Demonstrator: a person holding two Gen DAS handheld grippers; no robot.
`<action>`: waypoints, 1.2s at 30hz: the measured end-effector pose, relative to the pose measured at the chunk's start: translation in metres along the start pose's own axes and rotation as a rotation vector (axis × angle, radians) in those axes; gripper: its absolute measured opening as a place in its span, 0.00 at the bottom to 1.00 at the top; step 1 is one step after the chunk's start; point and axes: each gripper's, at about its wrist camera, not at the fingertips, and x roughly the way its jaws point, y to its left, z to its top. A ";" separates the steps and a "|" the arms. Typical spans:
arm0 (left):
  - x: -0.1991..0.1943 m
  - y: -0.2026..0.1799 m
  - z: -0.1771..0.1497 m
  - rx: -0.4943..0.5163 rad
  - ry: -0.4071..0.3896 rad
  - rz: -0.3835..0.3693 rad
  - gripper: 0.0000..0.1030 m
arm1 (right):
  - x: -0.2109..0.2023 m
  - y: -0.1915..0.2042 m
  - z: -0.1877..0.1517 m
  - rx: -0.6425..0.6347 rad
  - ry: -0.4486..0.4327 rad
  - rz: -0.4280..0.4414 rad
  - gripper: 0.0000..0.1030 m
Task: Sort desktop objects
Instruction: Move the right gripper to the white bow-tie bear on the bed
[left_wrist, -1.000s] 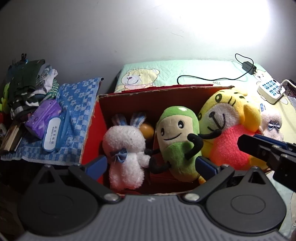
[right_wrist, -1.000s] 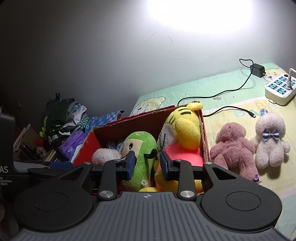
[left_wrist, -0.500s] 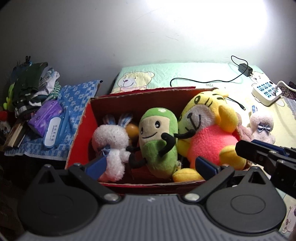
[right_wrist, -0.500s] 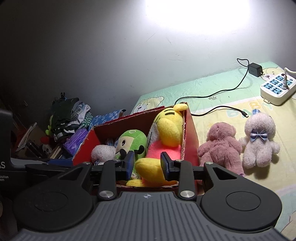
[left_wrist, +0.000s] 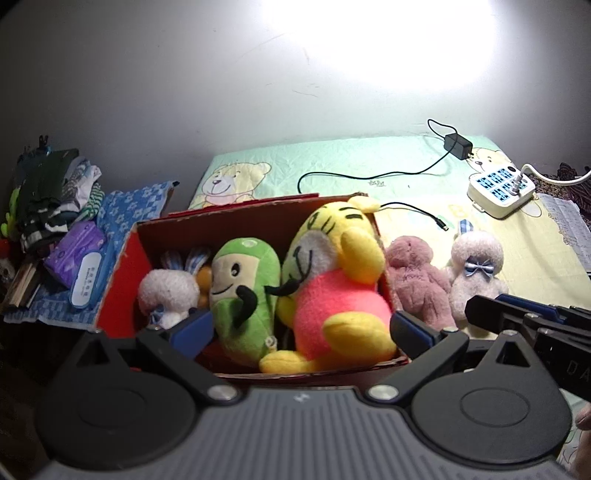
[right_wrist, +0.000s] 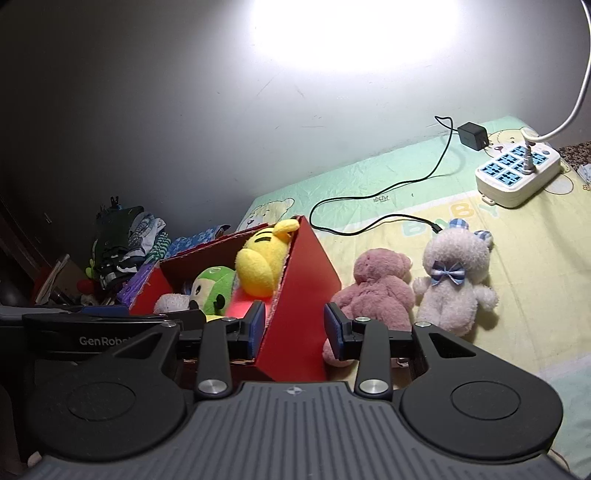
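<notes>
A red cardboard box (left_wrist: 122, 266) holds a white bunny (left_wrist: 168, 295), a green plush (left_wrist: 243, 291) and a yellow tiger plush with a pink body (left_wrist: 336, 288). Just right of the box, on the bedsheet, lie a pink bear (left_wrist: 417, 280) and a white bear with a blue bow (left_wrist: 476, 269). My left gripper (left_wrist: 301, 328) hangs open in front of the box, holding nothing. My right gripper (right_wrist: 295, 326) is open too; the box's right wall (right_wrist: 306, 273) shows between its fingers, with the pink bear (right_wrist: 380, 288) and white bear (right_wrist: 454, 280) just to the right.
A white power strip (left_wrist: 500, 188) and a black charger with its cable (left_wrist: 369, 177) lie at the back on the pastel sheet. Left of the box a blue towel (left_wrist: 129, 206) carries a purple pack (left_wrist: 74, 247), beside a pile of clothes (left_wrist: 48, 192).
Both grippers have drawn back from the box. The right one has swung to the right, off the toys and onto the box's right wall, and its jaws have widened a little.
</notes>
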 end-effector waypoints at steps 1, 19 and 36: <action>0.000 -0.005 0.000 0.003 0.002 -0.005 0.99 | -0.002 -0.006 0.000 0.007 0.002 -0.003 0.37; 0.022 -0.111 -0.006 0.106 0.025 -0.288 0.99 | -0.016 -0.121 -0.002 0.232 0.045 -0.075 0.38; 0.089 -0.137 -0.009 0.096 0.111 -0.384 0.99 | 0.017 -0.168 0.006 0.364 0.096 -0.050 0.47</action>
